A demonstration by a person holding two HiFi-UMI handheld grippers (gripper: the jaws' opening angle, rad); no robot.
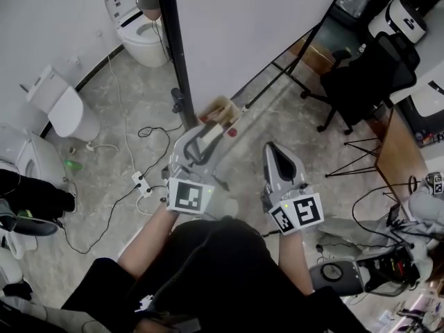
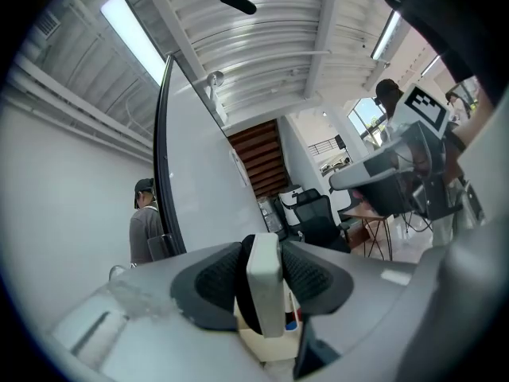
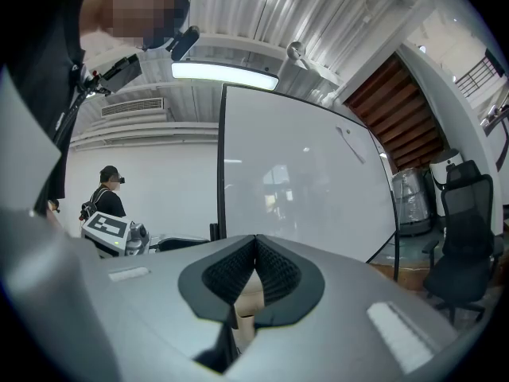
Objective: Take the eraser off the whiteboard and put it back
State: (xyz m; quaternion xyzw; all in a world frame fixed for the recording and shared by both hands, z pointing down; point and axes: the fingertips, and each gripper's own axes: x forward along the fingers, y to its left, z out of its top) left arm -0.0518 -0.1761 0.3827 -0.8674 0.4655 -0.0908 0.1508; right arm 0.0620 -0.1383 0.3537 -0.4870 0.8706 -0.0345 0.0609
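Note:
The whiteboard (image 1: 243, 19) stands upright in front of me, its black frame post (image 1: 173, 47) on the left. My left gripper (image 1: 206, 132) is shut on the eraser (image 1: 211, 135), a white slab with a dark felt side, held a little short of the board's lower edge. In the left gripper view the eraser (image 2: 265, 281) stands on edge between the two ribbed pads (image 2: 215, 281), which press on both its sides. My right gripper (image 1: 272, 148) hangs beside it to the right, shut and empty; in its own view the right gripper (image 3: 255, 270) has its pads meeting, facing the whiteboard (image 3: 302, 181).
A beige box (image 1: 220, 108) sits on the board's ledge just ahead of the left gripper. White toilets (image 1: 59, 106) stand at the left, and cables (image 1: 139, 179) run over the floor. A black office chair (image 1: 368, 75) stands at the right. A person (image 2: 145, 225) stands behind the board.

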